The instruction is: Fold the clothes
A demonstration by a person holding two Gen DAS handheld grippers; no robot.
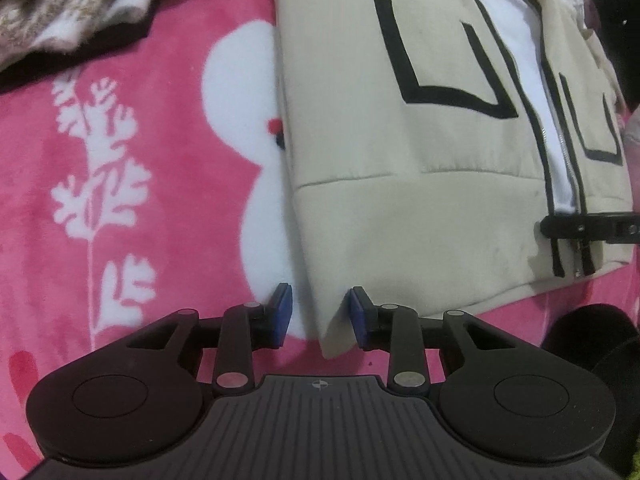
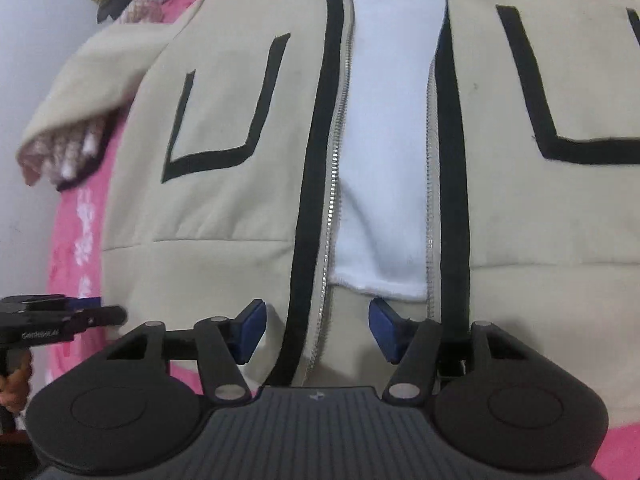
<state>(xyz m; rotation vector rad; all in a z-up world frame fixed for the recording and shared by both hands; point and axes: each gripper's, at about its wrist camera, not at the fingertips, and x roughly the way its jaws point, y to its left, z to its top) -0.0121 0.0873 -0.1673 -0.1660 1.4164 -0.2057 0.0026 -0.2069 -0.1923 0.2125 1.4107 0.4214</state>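
A cream zip jacket (image 1: 400, 140) with black trim and black pocket outlines lies flat and unzipped on a pink blanket (image 1: 140, 140), its white lining (image 2: 384, 160) showing. My left gripper (image 1: 321, 316) hovers over the jacket's lower left corner. Its jaws are partly open, and the corner lies loose between the blue pads (image 1: 283, 316). My right gripper (image 2: 317, 328) is open over the bottom hem, straddling the left zipper edge and its black band (image 2: 316, 200) without pinching them. One sleeve (image 2: 100, 80) lies out to the left.
A brown patterned knit garment (image 1: 60, 0) lies at the blanket's far left corner, and a knitted piece (image 2: 68, 152) pokes from under the sleeve. A dark round object (image 1: 592, 332) sits near the hem. The left gripper's body (image 2: 60, 316) shows left of the jacket.
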